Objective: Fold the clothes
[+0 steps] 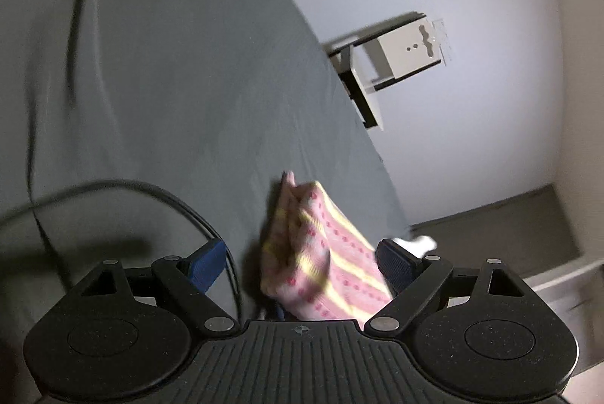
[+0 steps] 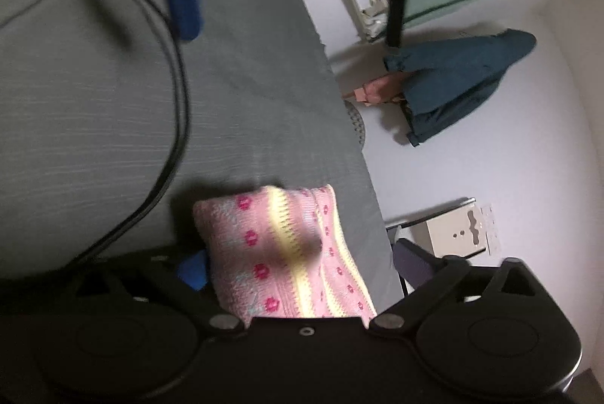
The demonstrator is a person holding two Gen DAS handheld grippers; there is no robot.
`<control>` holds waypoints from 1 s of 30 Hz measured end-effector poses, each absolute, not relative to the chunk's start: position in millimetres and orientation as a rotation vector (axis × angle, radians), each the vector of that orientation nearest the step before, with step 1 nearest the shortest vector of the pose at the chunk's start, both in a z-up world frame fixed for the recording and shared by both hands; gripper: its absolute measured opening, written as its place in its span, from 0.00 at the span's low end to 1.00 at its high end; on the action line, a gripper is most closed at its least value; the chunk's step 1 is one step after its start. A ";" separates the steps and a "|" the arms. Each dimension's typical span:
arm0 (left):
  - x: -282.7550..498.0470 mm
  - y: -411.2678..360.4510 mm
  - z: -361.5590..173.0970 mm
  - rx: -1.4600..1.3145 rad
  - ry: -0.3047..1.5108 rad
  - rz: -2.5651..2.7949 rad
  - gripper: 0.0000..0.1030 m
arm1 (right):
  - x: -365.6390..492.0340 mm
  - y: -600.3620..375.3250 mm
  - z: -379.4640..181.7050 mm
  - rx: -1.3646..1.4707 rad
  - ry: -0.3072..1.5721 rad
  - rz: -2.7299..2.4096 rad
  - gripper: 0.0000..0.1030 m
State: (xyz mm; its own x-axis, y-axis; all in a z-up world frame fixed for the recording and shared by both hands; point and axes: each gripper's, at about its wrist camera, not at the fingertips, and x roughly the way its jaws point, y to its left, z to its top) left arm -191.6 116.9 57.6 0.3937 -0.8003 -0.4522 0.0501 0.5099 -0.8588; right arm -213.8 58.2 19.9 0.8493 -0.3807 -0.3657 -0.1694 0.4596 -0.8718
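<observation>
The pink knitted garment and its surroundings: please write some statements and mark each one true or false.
1. The pink knitted garment has yellow stripes. True.
2. It lies on a white sheet. False: the bed cover is grey.
3. A dark blue garment lies on the floor. True.
4. The left tool is shut. False: its blue fingers stand wide apart.
5. A black cable crosses the bed. True.
</observation>
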 end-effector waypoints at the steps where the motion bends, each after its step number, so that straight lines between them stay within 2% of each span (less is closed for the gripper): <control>1: -190.6 115.7 55.3 -0.889 1.036 -0.641 0.85 | -216.7 57.8 20.9 -1.104 0.559 -0.128 0.76; 2: -189.7 113.9 53.9 -0.886 1.038 -0.641 0.85 | -219.7 57.5 21.9 -1.107 0.549 -0.117 0.72; 7: -180.4 91.8 41.6 -0.920 1.072 -0.669 0.85 | -237.8 48.7 37.1 -1.054 0.483 -0.091 0.63; 9: -173.7 79.3 35.2 -0.948 1.090 -0.689 0.85 | -236.7 38.2 49.1 -0.969 0.476 -0.087 0.48; 13: -160.2 54.4 22.4 -1.004 1.126 -0.730 0.85 | -236.5 27.7 66.2 -0.875 0.462 -0.078 0.31; 17: -146.7 29.4 9.7 -1.060 1.162 -0.771 0.86 | -237.9 22.1 76.9 -0.820 0.456 -0.065 0.29; 20: -140.2 10.1 1.6 -1.073 1.196 -0.828 0.92 | -240.7 18.4 81.1 -0.797 0.450 -0.062 0.29; 26: -128.4 -28.9 -13.9 -1.087 1.266 -0.951 0.92 | -245.8 12.6 85.8 -0.771 0.439 -0.049 0.30; 28: -124.5 -41.9 -19.0 -1.090 1.289 -0.992 0.92 | -248.3 12.2 85.1 -0.769 0.436 -0.033 0.32; 30: -121.6 -52.9 -22.3 -1.087 1.303 -1.026 0.92 | -252.3 12.8 81.7 -0.787 0.429 0.000 0.48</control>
